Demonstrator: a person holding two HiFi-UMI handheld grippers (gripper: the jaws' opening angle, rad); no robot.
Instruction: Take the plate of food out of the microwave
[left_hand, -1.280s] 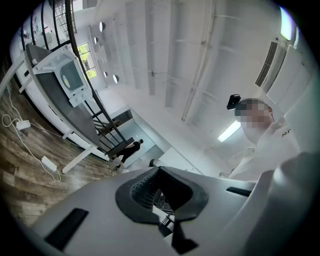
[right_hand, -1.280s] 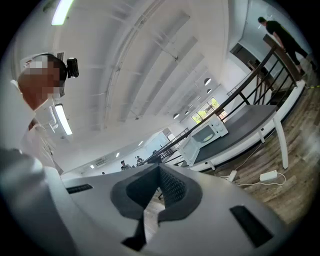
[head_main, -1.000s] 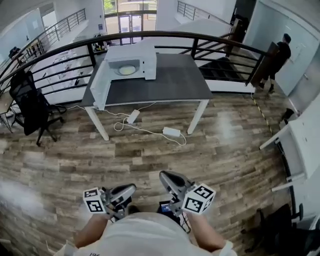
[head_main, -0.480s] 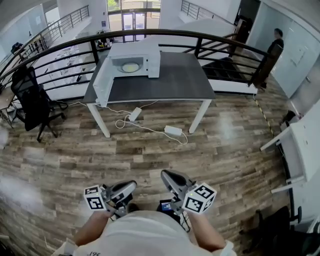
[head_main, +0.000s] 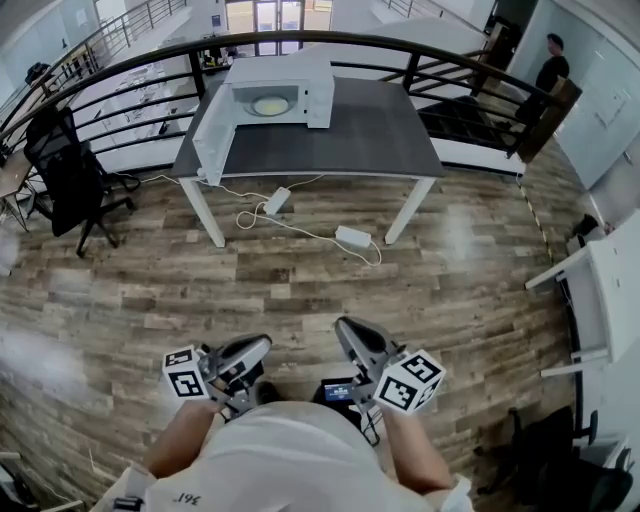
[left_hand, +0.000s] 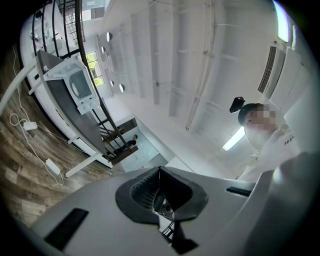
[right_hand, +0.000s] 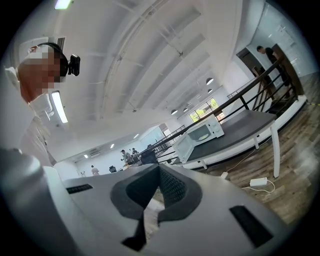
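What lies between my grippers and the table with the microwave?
Head view: bare wood floor, then white cables, an adapter and a power strip near the table.

path: open floor (head_main: 300, 300) to table (head_main: 385, 135) | obstacles: cables (head_main: 300, 232) underneath | microwave door (head_main: 212, 135) open

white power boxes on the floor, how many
2. One power box lies on the floor by the table's left leg; the second box lies further right, nearer the person. None looks hidden.
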